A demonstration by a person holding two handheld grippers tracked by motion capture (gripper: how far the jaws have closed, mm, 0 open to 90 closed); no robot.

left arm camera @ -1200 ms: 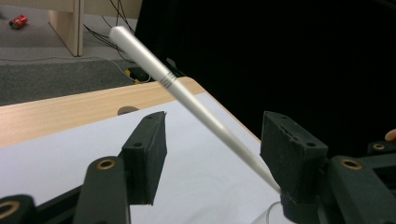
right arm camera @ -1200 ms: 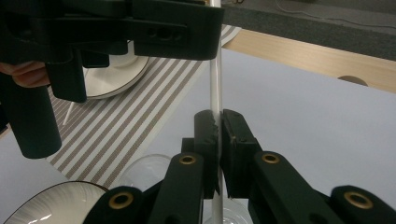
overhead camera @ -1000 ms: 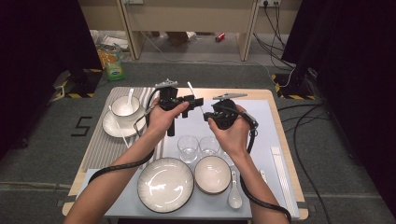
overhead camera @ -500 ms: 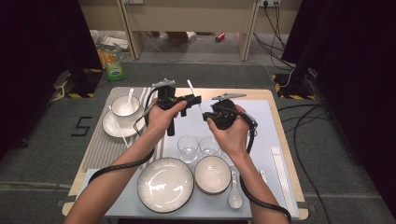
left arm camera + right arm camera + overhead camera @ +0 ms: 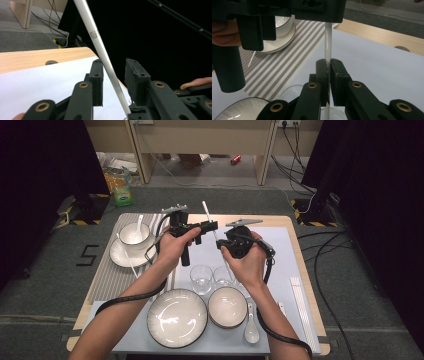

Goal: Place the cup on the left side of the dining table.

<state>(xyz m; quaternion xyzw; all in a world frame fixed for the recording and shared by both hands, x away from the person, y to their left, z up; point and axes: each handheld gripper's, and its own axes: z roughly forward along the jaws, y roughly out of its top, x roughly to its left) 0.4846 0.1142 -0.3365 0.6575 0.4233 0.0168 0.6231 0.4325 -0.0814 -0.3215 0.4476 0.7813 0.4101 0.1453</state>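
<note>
A thin white chopstick [image 5: 210, 217] is held above the middle of the table, leaning away from me. My right gripper [image 5: 222, 245] is shut on its lower part; in the right gripper view both pads [image 5: 323, 67] press the chopstick [image 5: 328, 42]. My left gripper [image 5: 213, 226] reaches in from the left, higher up the stick. In the left gripper view the chopstick [image 5: 100, 47] runs between the left gripper's [image 5: 113, 63] jaws, close to one pad, with a gap to the other. These jaws have just been closing on it.
Two clear glasses [image 5: 201, 278] [image 5: 222, 276] stand under the hands. Nearer me are a large bowl [image 5: 177, 317], a small bowl [image 5: 227, 306] and a white spoon [image 5: 251, 330]. A cup on a saucer [image 5: 134, 234] sits on the striped mat [image 5: 112, 275]. More chopsticks [image 5: 299, 305] lie at the right.
Both hands have kept their place. The left gripper's jaws look a little narrower around the chopstick than before.
</note>
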